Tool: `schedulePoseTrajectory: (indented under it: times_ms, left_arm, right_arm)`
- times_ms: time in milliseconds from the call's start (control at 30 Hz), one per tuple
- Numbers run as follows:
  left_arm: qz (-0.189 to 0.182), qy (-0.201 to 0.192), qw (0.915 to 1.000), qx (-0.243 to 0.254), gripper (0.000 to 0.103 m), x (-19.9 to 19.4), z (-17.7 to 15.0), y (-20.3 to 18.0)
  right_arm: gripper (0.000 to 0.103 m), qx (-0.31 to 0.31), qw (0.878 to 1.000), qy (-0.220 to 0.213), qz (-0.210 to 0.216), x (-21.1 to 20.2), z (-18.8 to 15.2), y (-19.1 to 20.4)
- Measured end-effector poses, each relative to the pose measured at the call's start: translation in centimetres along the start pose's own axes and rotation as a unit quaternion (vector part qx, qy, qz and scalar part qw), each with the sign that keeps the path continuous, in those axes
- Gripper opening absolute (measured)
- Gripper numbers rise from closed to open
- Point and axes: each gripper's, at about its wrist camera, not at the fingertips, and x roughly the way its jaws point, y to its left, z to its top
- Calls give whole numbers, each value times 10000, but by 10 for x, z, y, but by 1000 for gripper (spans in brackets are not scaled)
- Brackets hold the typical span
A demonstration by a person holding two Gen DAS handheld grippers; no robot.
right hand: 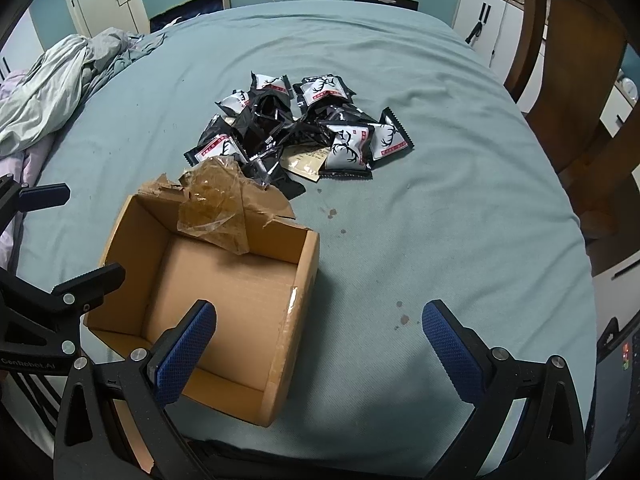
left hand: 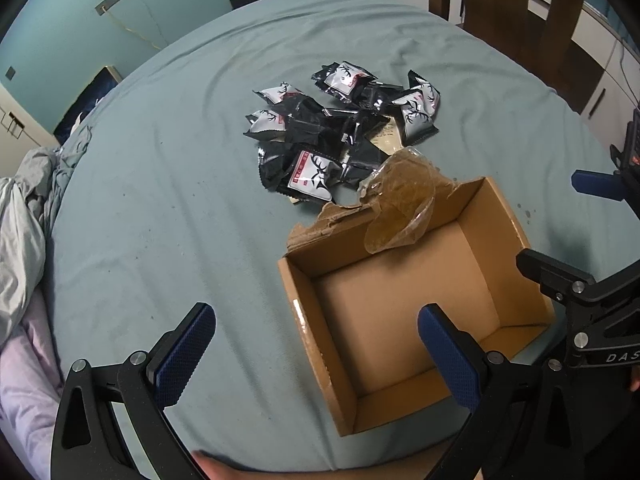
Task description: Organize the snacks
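Teal-sheeted bed point(left hand: 160, 200) in a teal-walled room, open cardboard box point(left hand: 400, 320) and snack packets point(left hand: 332, 132) on top.

Wrinkled, lightly stained sheet across most of both views; bunched grey bedding point(right hand: 60, 84) at 10 o'clock in the right wrist view, wooden furniture point(right hand: 572, 80) at 2 o'clock, white cabinets point(right hand: 488, 20) behind. Box empty, torn flap with crumpled tape point(left hand: 400, 204) on its far wall. Black-and-white packets heaped at 12 o'clock, just beyond the box, none inside. Left gripper point(left hand: 316, 354) jaws wide, holding nothing, right finger above the box. Right gripper point(right hand: 320, 354) jaws wide, holding nothing, left finger above the box.
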Motion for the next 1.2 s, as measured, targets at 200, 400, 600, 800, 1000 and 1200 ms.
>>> schedulePoseTrajectory:
  times_ms: [200,400,600,800,1000,1200]
  left_arm:
    - [-37,46,10000,46,103,2,1,-2]
    - [-55,50,10000,13,103,2,1,-2]
    - [-50,124,9999,-48,103,6,7,1]
    - [-97,174,9997,-109,103,11,16,2]
    - [-158,220,9996,-90,103,15,20,0]
    - [-239,212,9993,-199,103,17,24,4]
  right_arm:
    - [103,-31,10000,10,28,0,1,0]
    - [103,-37,9999,56,77,2,2,-1]
    - [103,109,9994,163,274,11,11,-7]
    - [103,572,9977,174,331,29,35,-27]
    - [103,995,9937,294,424,56,61,-47]
    - [103,1007,9935,252,469,82,91,-51]
